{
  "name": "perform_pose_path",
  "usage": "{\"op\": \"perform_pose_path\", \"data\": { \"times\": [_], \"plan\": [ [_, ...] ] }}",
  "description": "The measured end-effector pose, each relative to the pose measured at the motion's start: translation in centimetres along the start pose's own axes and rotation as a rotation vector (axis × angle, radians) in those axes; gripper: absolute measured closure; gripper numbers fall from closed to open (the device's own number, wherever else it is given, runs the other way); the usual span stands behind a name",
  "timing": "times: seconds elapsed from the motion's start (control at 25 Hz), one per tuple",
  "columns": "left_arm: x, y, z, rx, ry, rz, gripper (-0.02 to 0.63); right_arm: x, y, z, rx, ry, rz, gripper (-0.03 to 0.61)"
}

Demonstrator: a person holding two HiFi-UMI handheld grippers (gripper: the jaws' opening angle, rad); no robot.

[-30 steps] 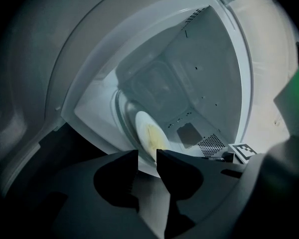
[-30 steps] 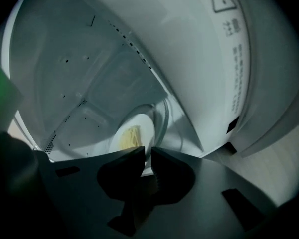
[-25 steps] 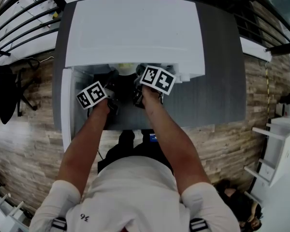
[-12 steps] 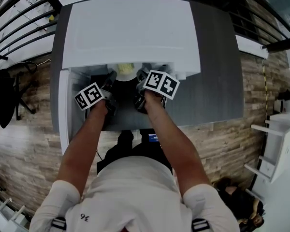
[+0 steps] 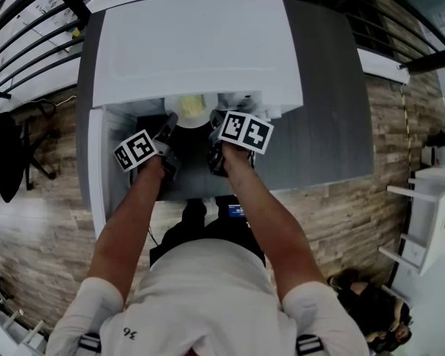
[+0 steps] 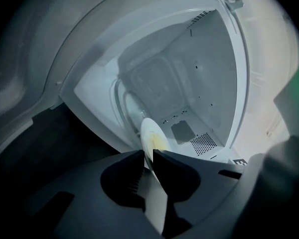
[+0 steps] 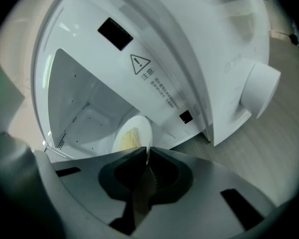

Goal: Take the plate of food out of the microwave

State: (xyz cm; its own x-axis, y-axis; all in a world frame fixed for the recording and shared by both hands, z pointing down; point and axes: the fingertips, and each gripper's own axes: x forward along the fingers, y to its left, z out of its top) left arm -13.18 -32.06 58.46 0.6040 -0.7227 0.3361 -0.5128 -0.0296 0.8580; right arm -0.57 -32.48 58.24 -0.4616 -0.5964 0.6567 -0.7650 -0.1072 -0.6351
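At the open mouth of the white microwave point(image 5: 196, 47), a white plate point(image 5: 191, 110) carrying pale yellow food point(image 5: 193, 106) showed just past the front edge of the microwave's top, seen from the head view. The left gripper point(image 5: 168, 127) gripped the plate's rim on the side nearer the microwave's swung-open door point(image 5: 96, 173), and the right gripper point(image 5: 219, 123) gripped the rim on the side nearer the microwave's control panel. In each gripper view the jaws stood narrow, pressed onto the thin rim, with the plate reaching from them toward the microwave's cavity. Both forearms stretched toward the microwave from directly in front of it. The microwave stood on a dark grey counter point(image 5: 330, 117).
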Motion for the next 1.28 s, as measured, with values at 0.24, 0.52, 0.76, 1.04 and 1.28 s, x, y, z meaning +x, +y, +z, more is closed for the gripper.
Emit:
{"op": "perform_pose_path", "data": {
  "times": [0.24, 0.52, 0.76, 1.04, 1.28],
  "plan": [
    [-0.4, -0.5, -0.4, -0.001, 0.005, -0.007, 0.558, -0.5, -0.1, -0.2, -0.013, -0.011, -0.002, 0.557],
    [-1.1, -0.9, -1.5, 0.008, 0.017, -0.015, 0.561, -1.5, -0.6, -0.8, -0.008, -0.037, -0.009, 0.557],
    [-1.9, -1.4, -2.4, 0.012, 0.035, -0.011, 0.561, -2.8, -0.9, -1.6, 0.004, -0.068, -0.028, 0.557],
    [-2.8, -2.0, -4.6, 0.017, 0.050, -0.022, 0.561, -4.7, -1.9, -2.8, 0.014, -0.083, -0.040, 0.557],
    [-4.0, -3.3, -6.1, 0.029, 0.055, -0.036, 0.563, -6.4, -2.3, -3.6, -0.003, -0.074, -0.020, 0.557]
  ]
}}
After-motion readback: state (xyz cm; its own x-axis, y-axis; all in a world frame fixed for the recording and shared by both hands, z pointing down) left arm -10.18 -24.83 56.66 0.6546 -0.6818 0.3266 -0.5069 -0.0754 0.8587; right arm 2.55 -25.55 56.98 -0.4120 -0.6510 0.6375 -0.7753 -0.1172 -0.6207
